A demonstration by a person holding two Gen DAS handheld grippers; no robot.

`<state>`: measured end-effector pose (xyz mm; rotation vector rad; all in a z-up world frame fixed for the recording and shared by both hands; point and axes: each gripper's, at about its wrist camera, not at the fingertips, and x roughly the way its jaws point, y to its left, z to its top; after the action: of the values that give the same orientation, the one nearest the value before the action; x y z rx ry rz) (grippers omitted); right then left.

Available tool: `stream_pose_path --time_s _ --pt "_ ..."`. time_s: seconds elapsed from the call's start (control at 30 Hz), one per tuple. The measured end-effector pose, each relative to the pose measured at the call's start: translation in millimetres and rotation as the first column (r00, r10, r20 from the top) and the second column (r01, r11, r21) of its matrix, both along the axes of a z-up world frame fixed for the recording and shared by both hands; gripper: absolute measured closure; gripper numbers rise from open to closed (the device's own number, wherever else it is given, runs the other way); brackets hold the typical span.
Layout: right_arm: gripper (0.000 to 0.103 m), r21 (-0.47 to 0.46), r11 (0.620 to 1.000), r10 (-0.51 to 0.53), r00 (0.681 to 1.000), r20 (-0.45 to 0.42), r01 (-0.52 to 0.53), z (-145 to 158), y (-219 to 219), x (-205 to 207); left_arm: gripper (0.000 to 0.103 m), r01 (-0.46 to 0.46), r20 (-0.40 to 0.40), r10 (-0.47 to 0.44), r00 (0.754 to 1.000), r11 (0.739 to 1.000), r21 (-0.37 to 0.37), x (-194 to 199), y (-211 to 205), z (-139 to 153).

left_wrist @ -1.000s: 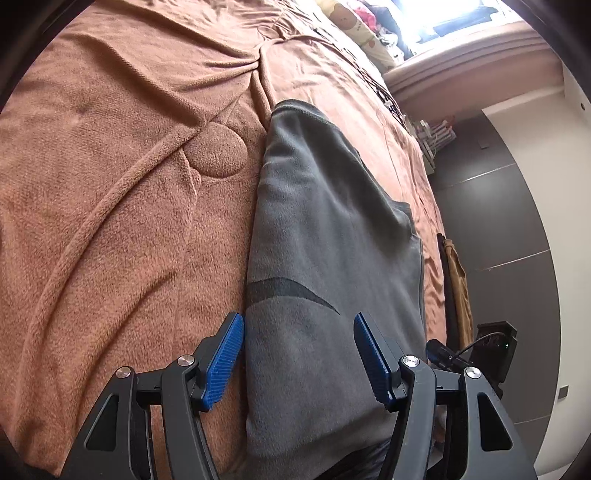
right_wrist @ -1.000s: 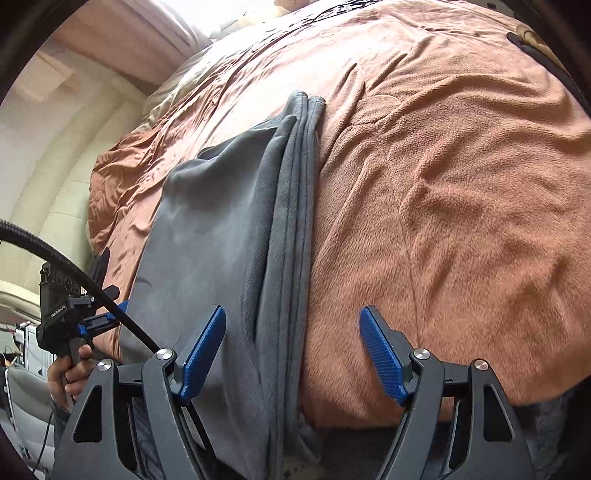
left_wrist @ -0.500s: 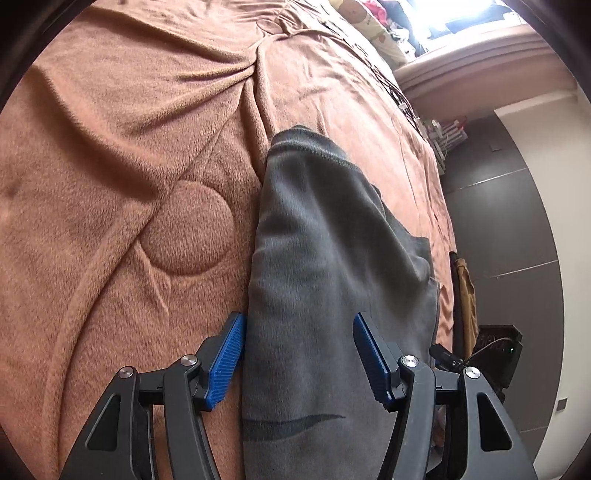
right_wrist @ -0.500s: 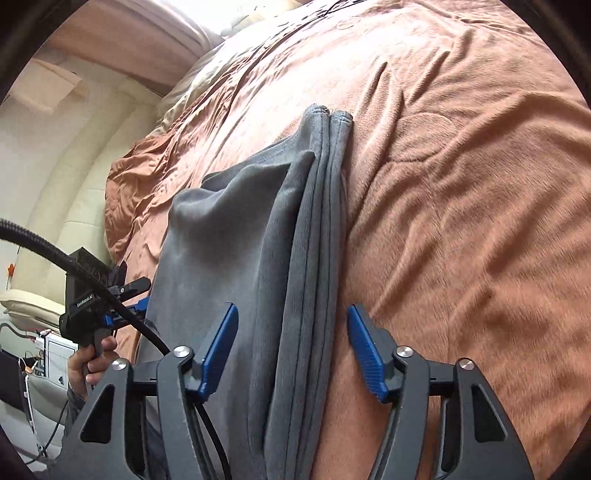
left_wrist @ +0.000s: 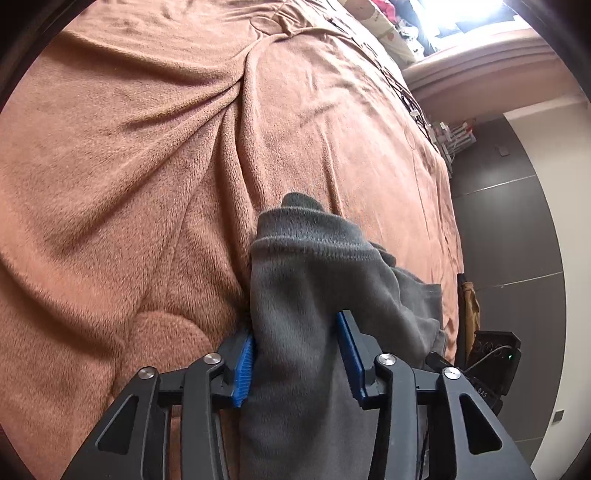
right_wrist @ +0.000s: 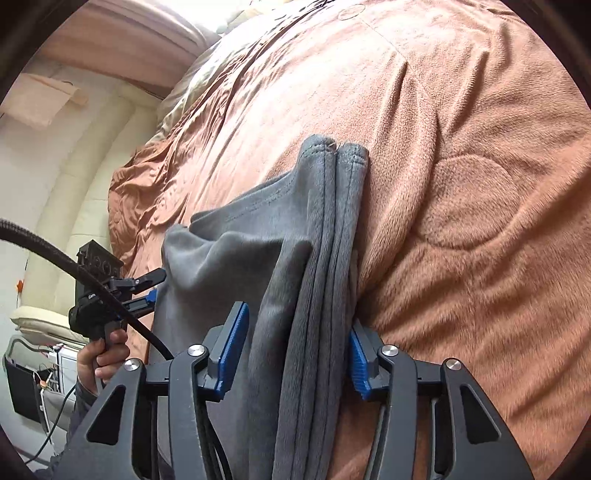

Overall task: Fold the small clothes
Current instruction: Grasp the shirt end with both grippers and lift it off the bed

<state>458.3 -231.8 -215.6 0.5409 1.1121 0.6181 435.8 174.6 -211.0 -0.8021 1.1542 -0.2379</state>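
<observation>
The grey garment point(left_wrist: 306, 295) lies on the brown blanket point(left_wrist: 129, 184), already folded into a long strip. Both the left gripper point(left_wrist: 295, 354) and right gripper point(right_wrist: 291, 350) are closing around its far end; the crosswise fold seems left.

This is a bedroom in a home. A big bed fills most of both views, covered with a soft brown blanket point(left_wrist: 155, 155). At the far end there is a padded cream headboard point(right_wrist: 92, 192) and a pillow with a printed pattern point(left_wrist: 373, 22). On the right side stands a dark grey wall point(left_wrist: 517, 206) beside a bright window point(left_wrist: 476, 14).
</observation>
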Motion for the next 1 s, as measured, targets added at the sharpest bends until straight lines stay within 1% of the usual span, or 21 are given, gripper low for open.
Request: stream_pose_path --time_s 0.07,0.13,0.17,0.2,0.23,0.27,0.3,0.33,0.4,0.57,0.77,0.83,1.0 --pt "0.058 0.011 1.000 0.000 1.000 -0.003 0.000 -3 -3 4 0.067 -0.004 0.000 0.004 1.000 1.000 0.002 8 0 -4" --pt "0.058 0.017 1.000 -0.004 1.000 -0.008 0.004 -4 -3 7 0.071 -0.005 0.004 0.005 1.000 1.000 0.019 14 -3 -6" --pt "0.061 0.004 1.000 -0.008 1.000 -0.006 0.008 -3 -2 9 0.072 -0.006 0.001 0.006 1.000 0.999 0.033 15 -4 -5" --pt "0.068 -0.032 0.999 -0.009 1.000 0.000 0.009 -1 1 9 0.077 -0.006 -0.003 0.006 1.000 0.999 0.046 17 -6 -3" --pt "0.071 -0.058 0.998 -0.010 1.000 0.005 0.010 1 5 8 0.084 -0.004 -0.008 0.004 1.000 0.998 0.059 18 -6 -1" --pt "0.078 -0.075 0.997 -0.012 1.000 0.009 0.013 3 6 7 0.088 -0.003 -0.010 0.004 1.000 0.998 0.066 17 -7 1" --pt "0.084 -0.090 0.996 -0.013 1.000 0.014 0.014 6 7 5 0.092 -0.005 -0.005 0.005 1.000 0.998 0.060 16 -6 3" --pt "0.086 -0.099 0.995 -0.014 1.000 0.019 0.016 10 9 2 0.093 -0.008 0.002 0.008 1.000 0.999 0.049 15 -6 6" --pt "0.088 -0.107 0.994 -0.018 0.999 0.040 0.023 21 10 -5 0.094 -0.013 0.027 0.012 1.000 0.999 0.045 11 -6 18" --pt "0.089 -0.131 0.991 -0.020 0.996 0.092 0.032 47 8 -31 0.095 0.010 0.108 -0.014 0.994 0.999 0.038 -7 -13 55" --pt "0.090 -0.111 0.993 -0.015 0.989 0.146 0.032 66 6 -62 0.095 0.018 0.180 -0.022 0.983 1.000 0.024 -26 -20 94" --pt "0.090 -0.101 0.994 -0.018 0.984 0.179 0.037 75 3 -74 0.095 0.019 0.203 -0.024 0.979 0.999 0.026 -33 -23 107" --pt "0.090 -0.085 0.995 -0.025 0.967 0.253 0.048 100 -18 -113 0.095 0.024 0.269 -0.031 0.963 0.999 0.027 -54 -30 144"
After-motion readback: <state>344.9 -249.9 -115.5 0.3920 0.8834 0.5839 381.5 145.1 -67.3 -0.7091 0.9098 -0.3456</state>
